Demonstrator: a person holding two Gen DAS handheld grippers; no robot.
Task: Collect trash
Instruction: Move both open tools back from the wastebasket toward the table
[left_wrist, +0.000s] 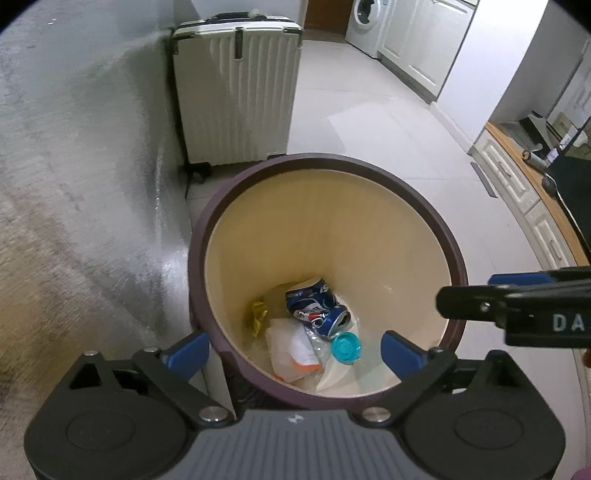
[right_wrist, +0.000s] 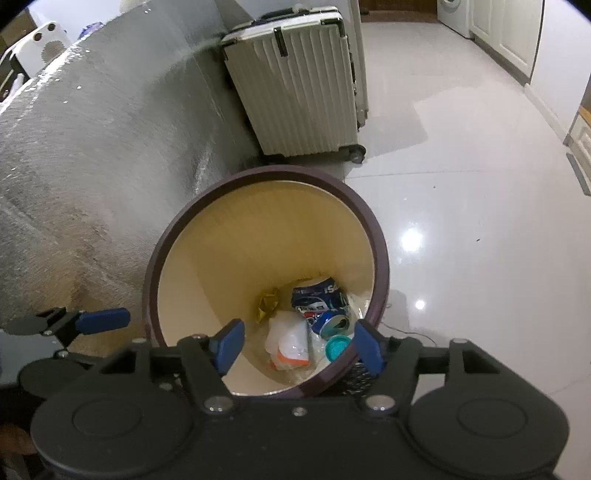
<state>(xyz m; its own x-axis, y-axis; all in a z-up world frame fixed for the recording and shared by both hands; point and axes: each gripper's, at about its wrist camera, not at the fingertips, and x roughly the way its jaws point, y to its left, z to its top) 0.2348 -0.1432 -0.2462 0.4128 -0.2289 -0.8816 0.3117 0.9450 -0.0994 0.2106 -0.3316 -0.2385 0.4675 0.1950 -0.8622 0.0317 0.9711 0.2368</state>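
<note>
Jaws: my left gripper (left_wrist: 295, 354) wide open, right gripper (right_wrist: 300, 345) partly open, both empty, above bin (left_wrist: 424, 195). Crushed can (left_wrist: 319, 306), teal lid (left_wrist: 346, 348) lie inside.

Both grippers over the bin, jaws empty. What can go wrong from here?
1. The left gripper and right gripper hang close together above the bin; the right one's finger already crosses the left wrist view, so they may collide when pulling away.
2. Both sit low near the bin's rim; a careless retreat might clip it and tip the bin, spilling the crushed can and teal lid.
</note>
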